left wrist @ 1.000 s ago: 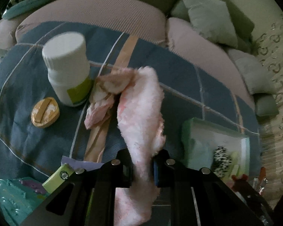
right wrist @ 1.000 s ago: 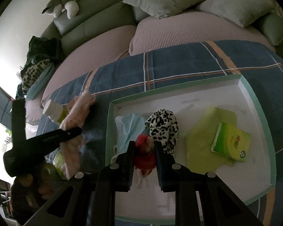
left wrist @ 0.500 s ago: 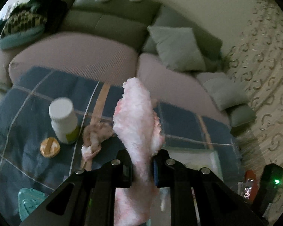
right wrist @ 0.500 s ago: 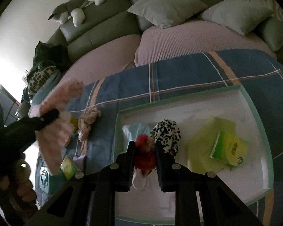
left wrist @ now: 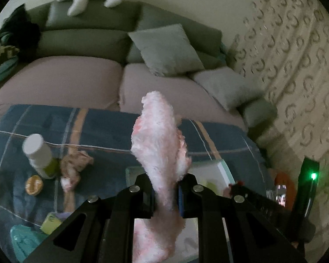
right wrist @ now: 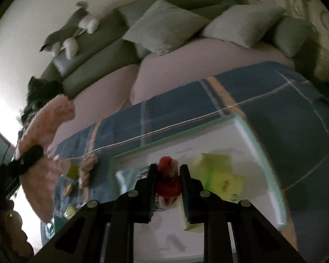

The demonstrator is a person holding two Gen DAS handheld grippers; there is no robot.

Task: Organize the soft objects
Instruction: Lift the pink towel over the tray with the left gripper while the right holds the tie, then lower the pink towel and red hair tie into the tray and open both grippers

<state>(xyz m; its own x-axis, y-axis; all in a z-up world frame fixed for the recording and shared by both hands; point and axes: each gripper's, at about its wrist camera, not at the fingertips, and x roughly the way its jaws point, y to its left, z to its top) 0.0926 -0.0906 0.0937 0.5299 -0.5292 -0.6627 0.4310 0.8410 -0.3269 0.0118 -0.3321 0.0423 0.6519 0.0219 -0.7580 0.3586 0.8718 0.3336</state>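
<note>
Carrying: the left gripper (left wrist: 165, 194) is clamped nearly shut on a pink fluffy cloth (left wrist: 160, 144), pinched about its middle, and holds it clear of the blue plaid blanket (left wrist: 103, 127)
Long axis: the cloth stands roughly upright between the fingers, one end rising above them, the other hanging below
Second grip: the right gripper (right wrist: 167, 183) is closed on a small red soft toy (right wrist: 167, 185), its fingers only narrowly apart with the toy filling the gap
Destination: judged to be the white tray with a green rim (right wrist: 272, 175), which already holds a lime-green packet (right wrist: 227, 182) and other items too blurred to name
Key relation: in the left view the tray's rim (left wrist: 224, 168) shows just behind and to the right of the cloth, so the tray lies ahead of the fingers and below them; the cloth's lower end hangs in front of the white tray floor
Nearer hand: the right gripper sits directly over the tray, the left off its left side, so the toy looks closer to a drop
Left behind: a crumpled beige rag (left wrist: 75, 166) lies on the blanket beside a white bottle (left wrist: 40, 156) and a small tan round object (left wrist: 34, 184)
Only in the right view: the tray's contents, and the cloth (right wrist: 46, 127) seen from the side in the left gripper
Only in the left view: the loose items on the blanket
</note>
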